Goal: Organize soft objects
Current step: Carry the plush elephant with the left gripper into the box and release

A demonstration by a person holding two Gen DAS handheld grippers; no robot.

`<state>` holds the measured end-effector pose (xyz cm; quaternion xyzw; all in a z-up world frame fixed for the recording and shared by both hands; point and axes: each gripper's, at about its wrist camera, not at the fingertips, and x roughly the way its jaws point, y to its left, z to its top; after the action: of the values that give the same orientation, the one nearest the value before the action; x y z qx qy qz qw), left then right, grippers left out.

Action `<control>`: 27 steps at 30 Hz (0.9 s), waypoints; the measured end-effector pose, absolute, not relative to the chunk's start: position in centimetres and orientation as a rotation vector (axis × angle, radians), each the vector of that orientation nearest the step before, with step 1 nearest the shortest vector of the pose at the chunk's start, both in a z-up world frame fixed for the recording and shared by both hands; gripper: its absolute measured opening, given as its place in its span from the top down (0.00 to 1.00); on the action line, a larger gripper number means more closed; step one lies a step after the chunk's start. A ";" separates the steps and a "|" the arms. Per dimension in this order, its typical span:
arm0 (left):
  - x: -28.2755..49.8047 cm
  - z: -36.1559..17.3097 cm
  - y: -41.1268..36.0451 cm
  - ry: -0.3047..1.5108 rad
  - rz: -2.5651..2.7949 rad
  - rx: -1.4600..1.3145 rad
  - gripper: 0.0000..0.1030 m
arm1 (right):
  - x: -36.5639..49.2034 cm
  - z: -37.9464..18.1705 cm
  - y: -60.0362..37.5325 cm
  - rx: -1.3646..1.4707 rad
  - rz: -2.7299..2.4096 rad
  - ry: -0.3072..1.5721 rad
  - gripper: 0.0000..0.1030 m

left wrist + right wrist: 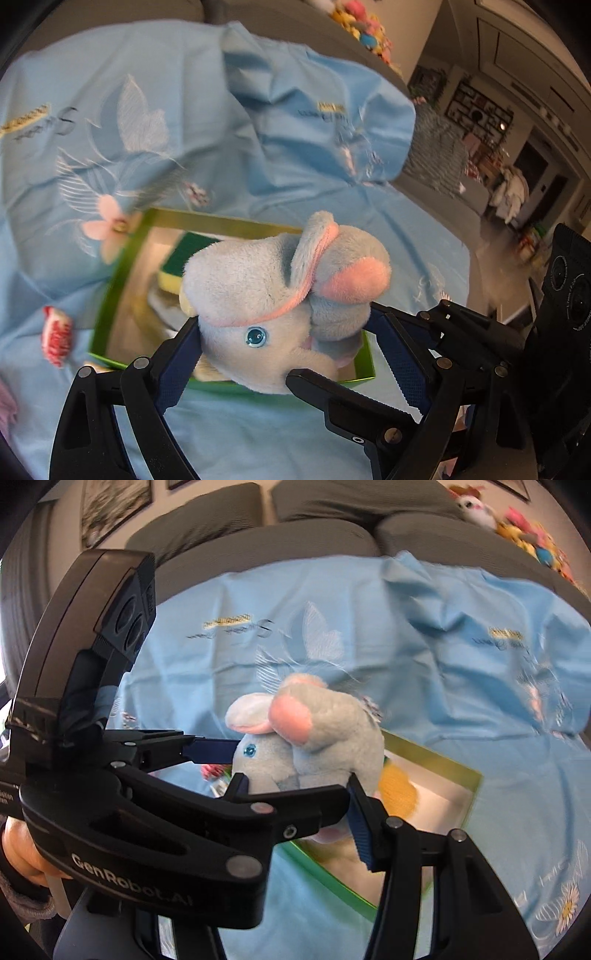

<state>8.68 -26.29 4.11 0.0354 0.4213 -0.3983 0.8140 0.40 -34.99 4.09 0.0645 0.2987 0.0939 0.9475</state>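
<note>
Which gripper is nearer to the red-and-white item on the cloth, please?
Left. The left gripper grips the plush just right of the item; the right gripper holds the plush from its far side, farther away.

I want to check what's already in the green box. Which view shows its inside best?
The left wrist view: the green box shows a green-and-yellow sponge inside. In the right wrist view the plush elephant and gripper cover most of it.
</note>
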 end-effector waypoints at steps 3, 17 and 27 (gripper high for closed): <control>9.0 2.8 -27.3 0.927 -0.839 0.093 0.10 | 0.6 2.8 -36.3 0.142 0.181 0.633 0.49; 14.5 -1.4 -29.4 1.002 -0.739 0.138 0.10 | 7.3 -1.9 -38.1 0.228 0.179 0.710 0.45; 14.8 -2.5 -28.0 1.085 -0.723 0.089 0.06 | 8.3 -3.3 -37.5 0.199 0.178 0.779 0.30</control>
<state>14.78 -27.98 -2.49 0.0416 0.5046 -0.3364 0.7940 8.27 -37.46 -3.27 0.0965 0.3785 0.0865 0.9165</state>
